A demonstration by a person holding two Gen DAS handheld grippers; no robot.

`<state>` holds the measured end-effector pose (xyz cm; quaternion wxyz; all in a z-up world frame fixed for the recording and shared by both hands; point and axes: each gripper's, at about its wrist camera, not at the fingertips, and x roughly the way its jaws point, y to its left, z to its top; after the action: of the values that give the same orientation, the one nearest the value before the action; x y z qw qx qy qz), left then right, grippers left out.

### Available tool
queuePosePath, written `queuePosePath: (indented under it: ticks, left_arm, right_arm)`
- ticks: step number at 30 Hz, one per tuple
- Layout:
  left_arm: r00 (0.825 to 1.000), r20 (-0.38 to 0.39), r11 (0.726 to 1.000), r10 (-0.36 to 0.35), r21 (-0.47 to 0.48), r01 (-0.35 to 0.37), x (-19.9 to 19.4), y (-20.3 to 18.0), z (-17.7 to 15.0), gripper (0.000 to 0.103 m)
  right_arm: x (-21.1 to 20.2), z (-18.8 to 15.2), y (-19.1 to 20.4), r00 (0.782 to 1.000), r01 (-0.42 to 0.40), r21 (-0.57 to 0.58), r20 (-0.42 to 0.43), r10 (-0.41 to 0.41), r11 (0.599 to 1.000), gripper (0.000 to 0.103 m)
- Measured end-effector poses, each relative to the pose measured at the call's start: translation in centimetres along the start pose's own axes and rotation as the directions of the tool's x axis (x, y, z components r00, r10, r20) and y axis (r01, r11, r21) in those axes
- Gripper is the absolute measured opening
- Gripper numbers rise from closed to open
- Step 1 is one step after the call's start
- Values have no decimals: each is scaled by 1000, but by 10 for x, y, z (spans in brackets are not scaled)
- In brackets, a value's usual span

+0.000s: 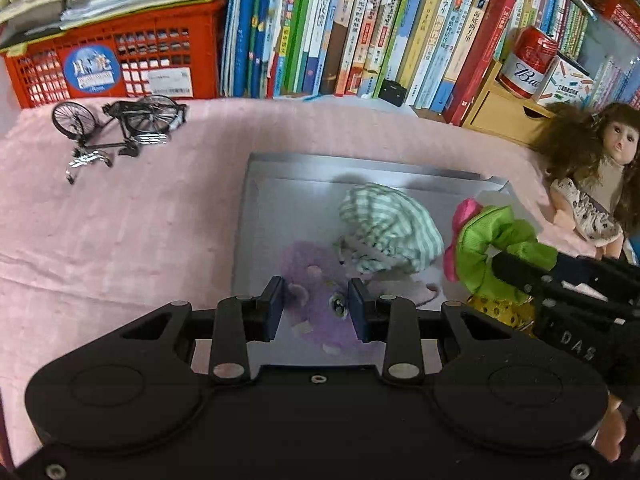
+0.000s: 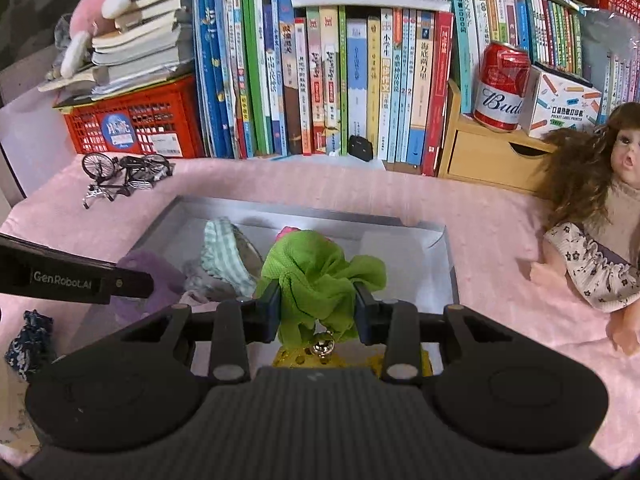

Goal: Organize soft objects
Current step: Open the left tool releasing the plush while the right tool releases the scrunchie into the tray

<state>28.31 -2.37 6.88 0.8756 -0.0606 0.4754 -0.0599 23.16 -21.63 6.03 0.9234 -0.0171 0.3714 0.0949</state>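
A grey open box [image 1: 256, 208] [image 2: 444, 240] lies on the pink cloth. In it are a purple plush toy [image 1: 320, 280] [image 2: 140, 264] and a green-and-white checked cloth item [image 1: 388, 228] [image 2: 224, 256]. My left gripper [image 1: 316, 308] hovers over the purple plush, jaws apart with the plush between and below them. My right gripper [image 2: 316, 308] is shut on a green ruffled soft toy [image 2: 316, 276] [image 1: 496, 244] with a pink top, a small bell and a yellow spotted part, held over the box's near right side.
A doll [image 1: 592, 184] [image 2: 596, 232] lies at the right. A model bicycle [image 1: 116, 128] [image 2: 124, 176] stands at the back left by a red crate [image 1: 112, 64] [image 2: 136, 124]. Books, a red can [image 2: 502, 88] and a wooden drawer line the back. A blue patterned cloth [image 2: 30, 340] lies at the left.
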Motion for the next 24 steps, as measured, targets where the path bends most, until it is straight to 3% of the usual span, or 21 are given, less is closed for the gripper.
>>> queuePosePath:
  ticks: [12,16,18,24]
  left_arm:
    - [1000,-23,1000,-1,1,2,20,-16,9,33]
    - [1000,-24,1000,-4,17,4,19,-16,7,35]
    - [1000,-20,1000,2,28,-2,18,-17,6,40]
    - [1000,-8,999,-2,52,3,7,-19,1,55]
  right_arm:
    - [17,0,-6,998,25,10,-54,-24,1000,42]
    - [15,1,-6,998,23,6,-51,-23,1000,50]
    - [13,2,-6,999,23,5,-44,-23,1000,60]
    - [1,3,-2,1000,23,-21,-13,-24,1000,65]
